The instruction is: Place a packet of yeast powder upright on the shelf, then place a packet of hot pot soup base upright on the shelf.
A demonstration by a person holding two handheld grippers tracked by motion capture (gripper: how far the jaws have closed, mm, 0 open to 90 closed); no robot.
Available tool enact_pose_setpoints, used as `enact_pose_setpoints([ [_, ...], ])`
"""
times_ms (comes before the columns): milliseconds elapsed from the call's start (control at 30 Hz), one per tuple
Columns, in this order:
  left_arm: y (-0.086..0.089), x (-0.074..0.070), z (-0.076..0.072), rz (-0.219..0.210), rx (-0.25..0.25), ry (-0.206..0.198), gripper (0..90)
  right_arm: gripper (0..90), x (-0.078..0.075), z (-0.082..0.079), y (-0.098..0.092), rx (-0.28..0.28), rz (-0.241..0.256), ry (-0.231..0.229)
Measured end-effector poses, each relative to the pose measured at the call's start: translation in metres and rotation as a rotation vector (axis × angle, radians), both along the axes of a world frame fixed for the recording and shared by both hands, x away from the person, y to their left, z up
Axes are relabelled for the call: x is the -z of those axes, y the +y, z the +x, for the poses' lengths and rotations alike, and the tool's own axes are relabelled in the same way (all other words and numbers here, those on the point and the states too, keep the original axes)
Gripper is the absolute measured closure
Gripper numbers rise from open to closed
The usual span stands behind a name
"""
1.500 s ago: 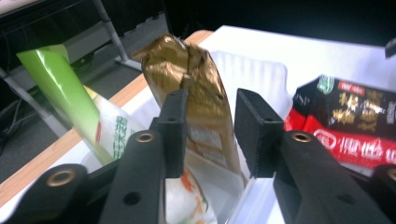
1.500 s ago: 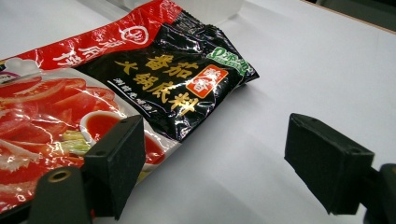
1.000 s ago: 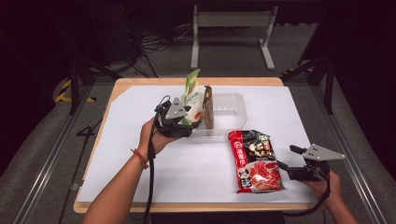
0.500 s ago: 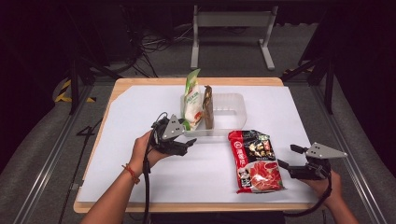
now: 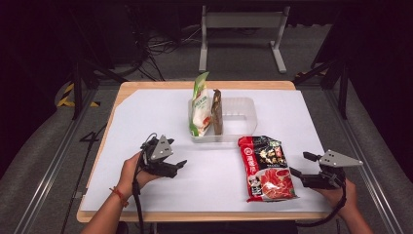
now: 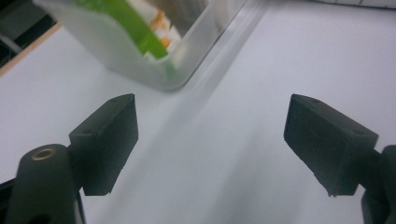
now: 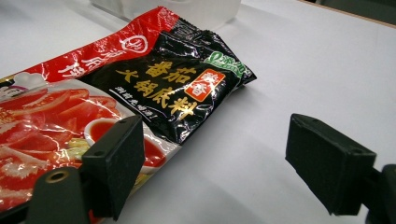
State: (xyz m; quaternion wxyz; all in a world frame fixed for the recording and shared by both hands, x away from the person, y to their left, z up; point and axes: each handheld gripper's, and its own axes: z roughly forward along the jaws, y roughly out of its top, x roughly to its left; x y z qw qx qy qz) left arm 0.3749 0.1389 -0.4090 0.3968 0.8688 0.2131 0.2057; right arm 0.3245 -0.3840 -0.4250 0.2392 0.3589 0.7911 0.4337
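A clear plastic bin (image 5: 241, 113) stands mid-table with a green and white packet (image 5: 199, 105) and a dark packet (image 5: 217, 112) upright in its left end. A red and black sauce packet (image 5: 266, 166) lies flat in front of the bin. My left gripper (image 5: 179, 166) rests open on the white sheet, left of the red packet and apart from the bin (image 6: 196, 46). My right gripper (image 5: 296, 171) is open just right of the red packet (image 7: 116, 98), its left jaw over the packet's edge, nothing between the jaws.
The white sheet (image 5: 146, 122) covers a wooden table (image 5: 122, 95) with its edge showing at left and front. The right half of the bin holds nothing. A metal stand (image 5: 241, 29) is on the floor behind the table.
My left gripper let go of the green and white packet in the bin, drew back toward the front left and now rests open on the sheet. The right gripper barely moved.
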Motion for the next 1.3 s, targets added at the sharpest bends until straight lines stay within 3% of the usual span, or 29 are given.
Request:
enact_pose_setpoints([
  [67,0.015,0.008,-0.004,-0.006,-0.026,0.008,17.9,22.5,-0.001,-0.001,-0.001,-0.005,0.003,-0.004],
  [233,0.034,0.018,-0.011,-0.039,-0.051,0.032,17.4,23.4,-0.001,0.002,0.002,-0.026,0.018,0.009],
  [500,0.054,0.029,-0.017,-0.142,-0.071,0.097,17.0,26.4,0.005,0.003,0.009,-0.088,0.028,0.052],
  [533,0.054,0.030,-0.017,-0.138,-0.096,0.091,14.7,26.3,0.004,0.003,0.009,-0.090,0.029,0.051],
  [567,0.053,0.030,-0.018,-0.138,-0.139,0.087,5.7,26.1,0.004,0.003,0.009,-0.092,0.034,0.052],
  [767,0.050,0.029,-0.022,-0.125,-0.106,0.066,7.0,24.4,0.003,0.009,0.009,-0.088,0.044,0.070],
  [967,0.052,0.029,-0.020,-0.146,-0.112,0.067,6.8,23.0,-0.001,0.022,0.012,-0.100,0.043,0.085],
  [1133,0.051,0.029,-0.020,-0.121,-0.111,0.062,6.8,21.8,-0.010,0.036,0.015,-0.092,0.072,0.111],
  [1267,0.051,0.029,-0.020,-0.121,-0.121,0.063,6.7,21.6,-0.015,0.040,0.020,-0.105,0.056,0.122],
  [1300,0.051,0.029,-0.020,-0.128,-0.122,0.065,6.8,21.8,-0.019,0.044,0.024,-0.123,0.023,0.114],
])
